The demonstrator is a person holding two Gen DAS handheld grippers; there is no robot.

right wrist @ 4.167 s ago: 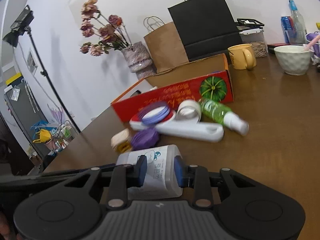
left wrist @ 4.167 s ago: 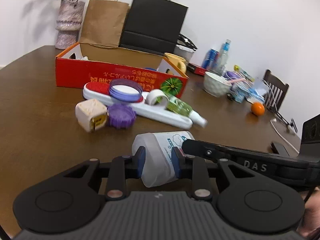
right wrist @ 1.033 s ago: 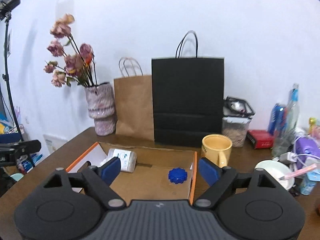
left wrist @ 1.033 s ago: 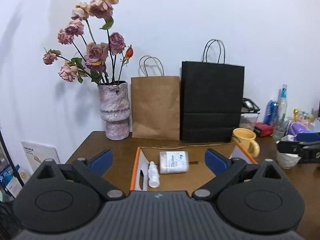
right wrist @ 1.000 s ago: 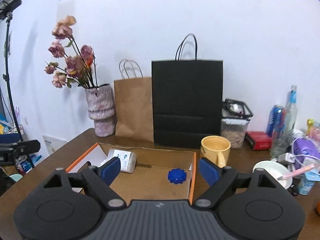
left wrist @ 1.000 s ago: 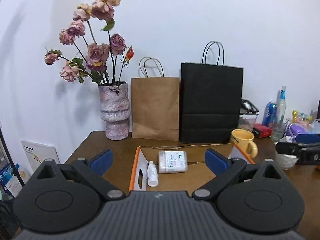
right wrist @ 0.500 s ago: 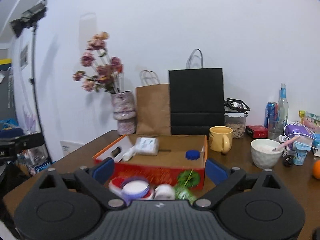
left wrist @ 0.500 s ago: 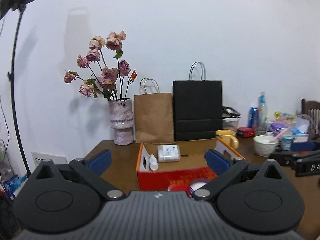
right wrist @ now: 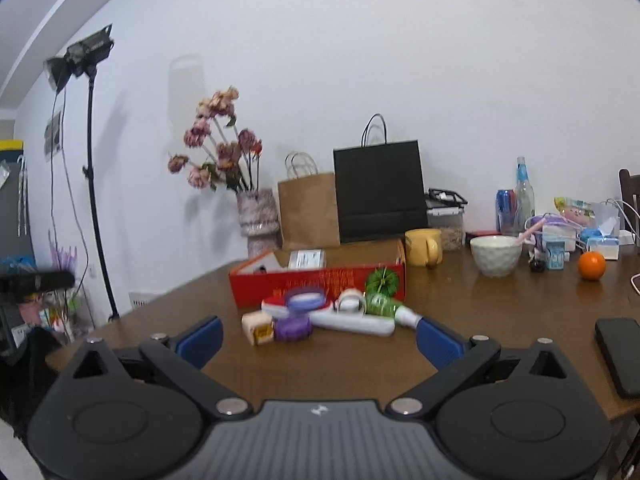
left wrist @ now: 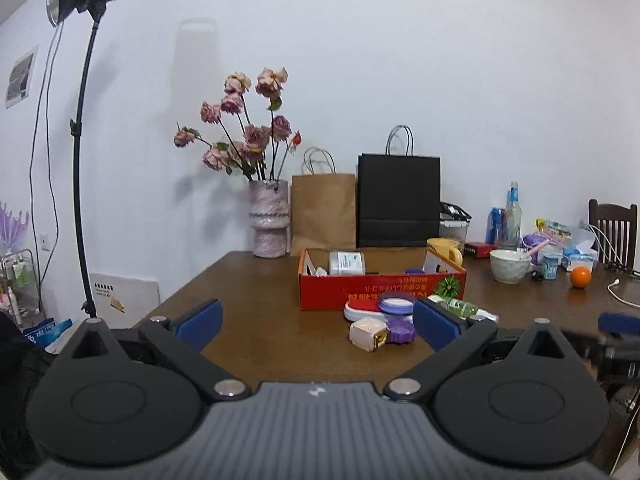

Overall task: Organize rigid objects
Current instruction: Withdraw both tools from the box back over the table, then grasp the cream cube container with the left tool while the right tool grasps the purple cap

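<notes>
A red cardboard box (left wrist: 382,286) stands on the brown table (left wrist: 256,300) and holds a white bottle (left wrist: 347,263) and a blue cap (left wrist: 414,271). It also shows in the right wrist view (right wrist: 320,284). In front of it lie a cream cube (left wrist: 368,334), a purple lid (left wrist: 399,330), a purple-rimmed jar (left wrist: 396,304), a white and red tool (right wrist: 352,322) and a green bottle (right wrist: 390,308). My left gripper (left wrist: 316,326) and right gripper (right wrist: 320,340) are both open and empty, held back from the pile.
A vase of flowers (left wrist: 269,216), a brown bag (left wrist: 323,208) and a black bag (left wrist: 399,200) stand behind the box. A yellow mug (right wrist: 425,247), a white bowl (right wrist: 496,255), an orange (right wrist: 592,265) and a phone (right wrist: 620,354) are to the right. A light stand (left wrist: 82,160) is left.
Both grippers have pulled back and away from the box, so the loose pile in front of it is now in view. The white bottle stays in the box.
</notes>
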